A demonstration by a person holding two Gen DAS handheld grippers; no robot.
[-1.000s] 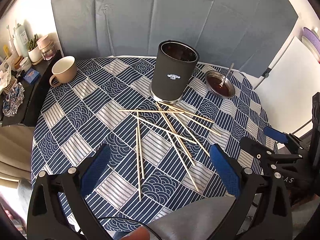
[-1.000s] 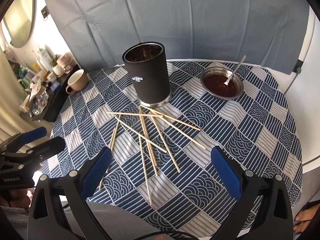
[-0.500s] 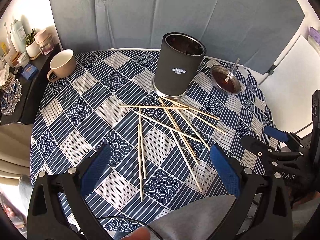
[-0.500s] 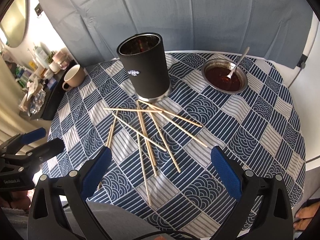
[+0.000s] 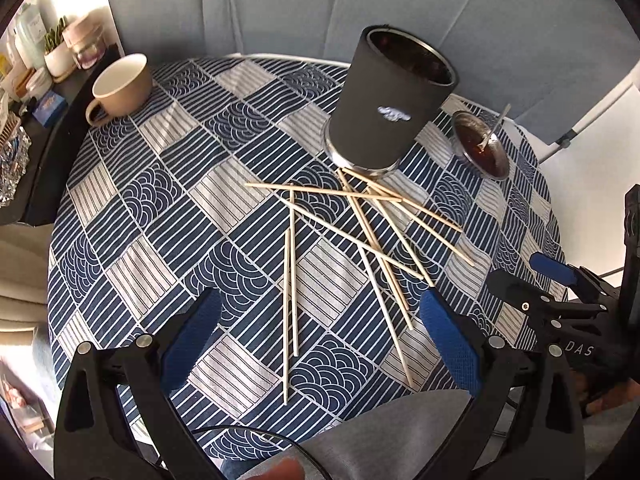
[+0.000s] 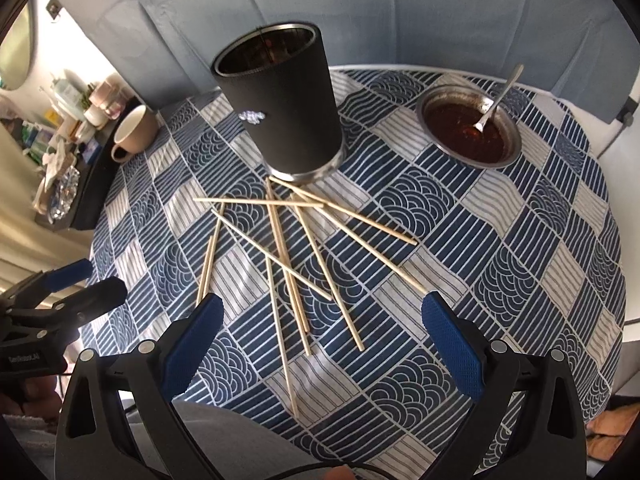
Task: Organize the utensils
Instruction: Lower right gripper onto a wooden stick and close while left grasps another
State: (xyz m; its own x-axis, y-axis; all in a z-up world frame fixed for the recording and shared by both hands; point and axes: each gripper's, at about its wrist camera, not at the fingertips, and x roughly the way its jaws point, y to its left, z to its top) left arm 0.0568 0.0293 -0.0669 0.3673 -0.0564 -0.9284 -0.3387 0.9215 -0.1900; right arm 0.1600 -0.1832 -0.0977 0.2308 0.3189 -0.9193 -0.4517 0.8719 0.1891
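Several pale wooden chopsticks (image 5: pixel 352 236) (image 6: pixel 288 256) lie scattered and crossed on the blue patterned tablecloth (image 5: pixel 168 216) (image 6: pixel 500 264), just in front of a tall black cylindrical holder (image 5: pixel 390 100) (image 6: pixel 280 104) that stands upright. My left gripper (image 5: pixel 318 336) hovers open above the near ends of the chopsticks, holding nothing. My right gripper (image 6: pixel 322 334) is open too, above the near part of the pile with nothing between its blue pads. Each gripper shows at the edge of the other's view.
A metal bowl of dark sauce with a spoon (image 6: pixel 468 128) (image 5: pixel 482 146) sits right of the holder. A beige mug (image 5: pixel 120 88) (image 6: pixel 134 132) stands at the far left edge. A cluttered dark shelf (image 5: pixel 24 120) borders the table's left side. A grey curtain hangs behind.
Both grippers have moved forward and lower toward the chopsticks and holder, which now look larger. Both stay open; nothing on the table has moved.
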